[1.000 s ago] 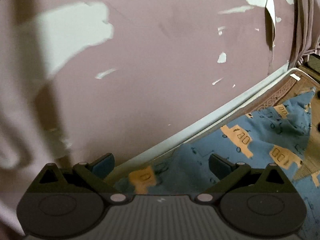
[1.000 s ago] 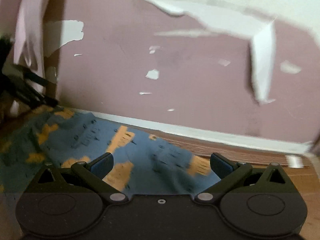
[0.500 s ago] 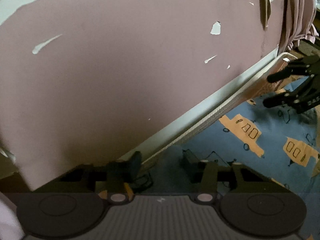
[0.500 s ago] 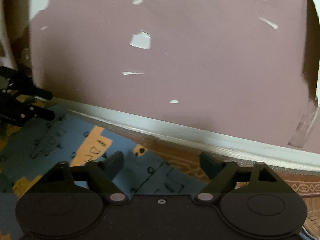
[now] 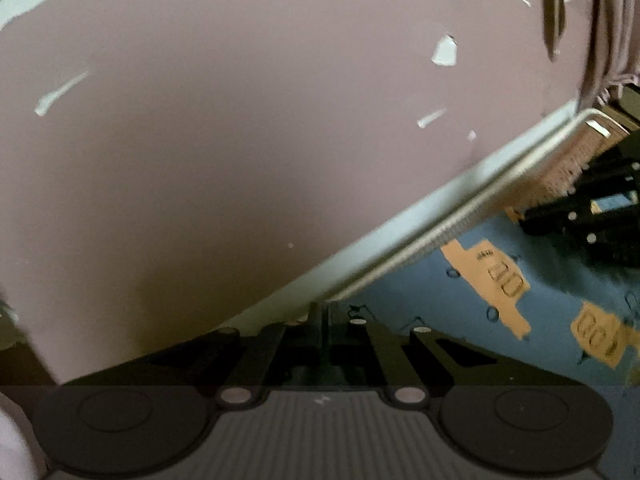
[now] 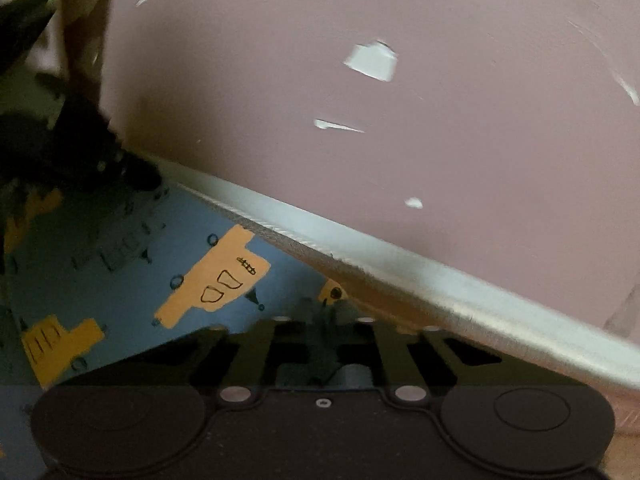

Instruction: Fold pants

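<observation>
The pants [image 5: 460, 300] are blue with orange vehicle prints and lie flat along a pink wall. In the left wrist view my left gripper [image 5: 322, 316] sits at the near end of their wall-side edge, its jaws closing tight with a fold of blue cloth pinched between them. The right gripper's black frame [image 5: 600, 216] shows further along that edge. In the right wrist view the pants [image 6: 120, 280] spread to the left. My right gripper [image 6: 324, 316] is closing fully on bunched blue cloth at their corner. The left gripper's dark frame [image 6: 80, 152] is blurred beyond.
The pink wall [image 5: 240, 120] with peeling paint patches rises just beyond the pants, with a pale skirting strip [image 5: 360, 248] at its foot. A woven mat with a white piped edge [image 5: 460, 224] lies under the pants. A pink curtain [image 5: 612, 40] hangs at the far right.
Both grippers dropped toward the pants' wall-side edge and went from wide open to shut on the cloth. The right gripper also rolled, tilting its view.
</observation>
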A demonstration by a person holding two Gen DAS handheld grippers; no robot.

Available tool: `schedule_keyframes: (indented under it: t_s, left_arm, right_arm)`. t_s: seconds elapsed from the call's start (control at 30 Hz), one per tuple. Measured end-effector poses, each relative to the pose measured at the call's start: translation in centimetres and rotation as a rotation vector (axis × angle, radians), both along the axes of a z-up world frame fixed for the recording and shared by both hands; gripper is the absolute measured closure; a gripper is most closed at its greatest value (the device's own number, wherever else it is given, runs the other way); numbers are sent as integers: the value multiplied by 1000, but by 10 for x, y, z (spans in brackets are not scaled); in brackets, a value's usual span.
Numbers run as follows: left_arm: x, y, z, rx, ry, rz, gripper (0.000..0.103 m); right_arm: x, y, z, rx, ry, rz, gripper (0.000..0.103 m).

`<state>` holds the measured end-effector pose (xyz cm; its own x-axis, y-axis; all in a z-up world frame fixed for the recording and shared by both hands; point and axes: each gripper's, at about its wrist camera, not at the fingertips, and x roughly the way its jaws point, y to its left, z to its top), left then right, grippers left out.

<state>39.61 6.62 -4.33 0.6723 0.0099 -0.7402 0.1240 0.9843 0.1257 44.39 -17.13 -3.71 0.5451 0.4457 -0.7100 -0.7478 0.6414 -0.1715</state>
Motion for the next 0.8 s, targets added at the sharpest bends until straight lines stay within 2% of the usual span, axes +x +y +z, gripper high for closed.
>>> schedule_keyframes:
  t_s: [0.1,0.2,0.27,0.33,0.37,0.43,0.53,0.6,0.67,0.73,0.8]
  left_arm:
    - [3,1,5,-4,-76,50,101]
    - [7,3,6,-12,-90,53,100]
    - [5,9,3,-36,-84,39,90]
    - [-3,21,2,-58,-77,45,56]
    - [-9,28,2,-68,-82,45,52]
    - [-21,44,3,-68,-93,40,50]
    - [-32,69,3,-15,-91,61,50]
    - [-33,81,-1,-2,-71,83,50]
    - [-32,90,-4,-29,-49,93,50]
    - [-30,91,-7,-49,-28,63,50]
    - [-26,91,-10,-16,-5,41,50]
  right_arm:
    - [6,-3,9,29,-71,-80,103]
    - [14,-3,14,55,-100,-134,103]
    - [20,-4,12,37,-87,-140,103]
    - [24,-7,10,39,-67,-150,103]
    - [25,-12,11,59,-50,-154,99]
    - [27,-19,13,108,-26,-153,71]
    - [27,-29,18,144,-19,-132,53]
    - [33,-31,17,158,-5,-129,46]
    - [38,-26,14,177,13,-128,46]
    - [41,-25,11,192,33,-127,43]
    - [48,-17,7,201,74,-130,42]
